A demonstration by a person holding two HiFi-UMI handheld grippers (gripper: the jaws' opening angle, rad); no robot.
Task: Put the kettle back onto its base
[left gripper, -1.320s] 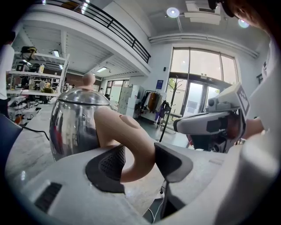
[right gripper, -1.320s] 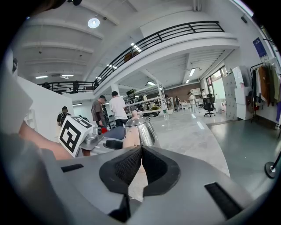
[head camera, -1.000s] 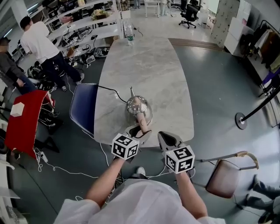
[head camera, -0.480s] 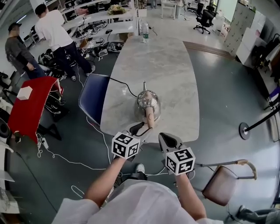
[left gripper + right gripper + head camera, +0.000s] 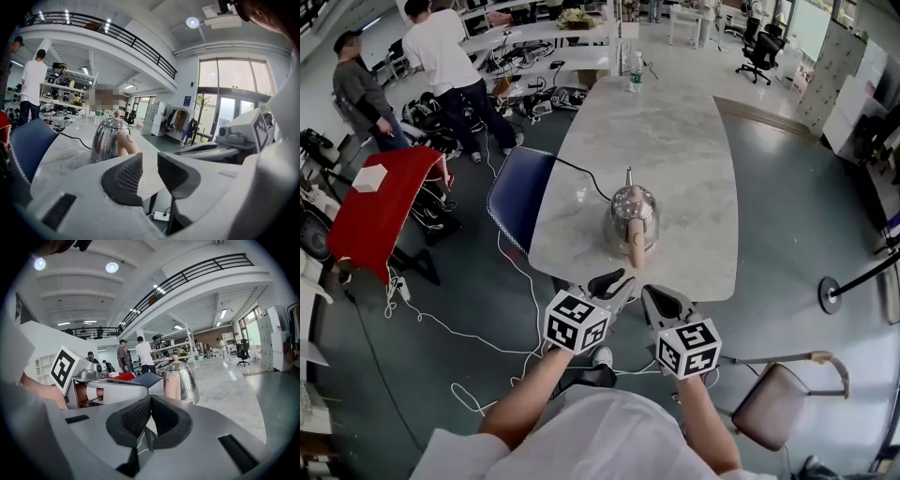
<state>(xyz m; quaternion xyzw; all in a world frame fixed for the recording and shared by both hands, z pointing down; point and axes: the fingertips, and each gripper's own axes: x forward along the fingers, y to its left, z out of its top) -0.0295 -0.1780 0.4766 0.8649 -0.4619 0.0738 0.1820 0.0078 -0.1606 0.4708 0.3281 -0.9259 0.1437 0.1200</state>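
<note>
The steel kettle (image 5: pixel 632 214) with a tan handle (image 5: pixel 636 246) stands upright on the marble table (image 5: pixel 675 122) near its front edge. A black cord (image 5: pixel 581 176) runs in under it, and the base itself is hidden beneath it. My left gripper (image 5: pixel 619 278) hangs just off the table edge, short of the handle. Its jaws are closing, with a gap left and nothing between them. My right gripper (image 5: pixel 654 295) is beside it, shut and empty. The kettle (image 5: pixel 108 139) lies ahead of the left gripper (image 5: pixel 149 161), and the kettle (image 5: pixel 180 380) is also ahead of the right gripper (image 5: pixel 150 401).
A blue chair (image 5: pixel 517 192) stands at the table's left side. A red-covered stand (image 5: pixel 380 206) and two people (image 5: pixel 441 56) are farther left. A water bottle (image 5: pixel 637 70) stands at the table's far end. A brown chair (image 5: pixel 769 398) and a post base (image 5: pixel 834 292) are on the right.
The left gripper has come off the kettle handle and drawn back past the table edge, its jaws narrowing. The right gripper has drawn back too. The kettle stays put.
</note>
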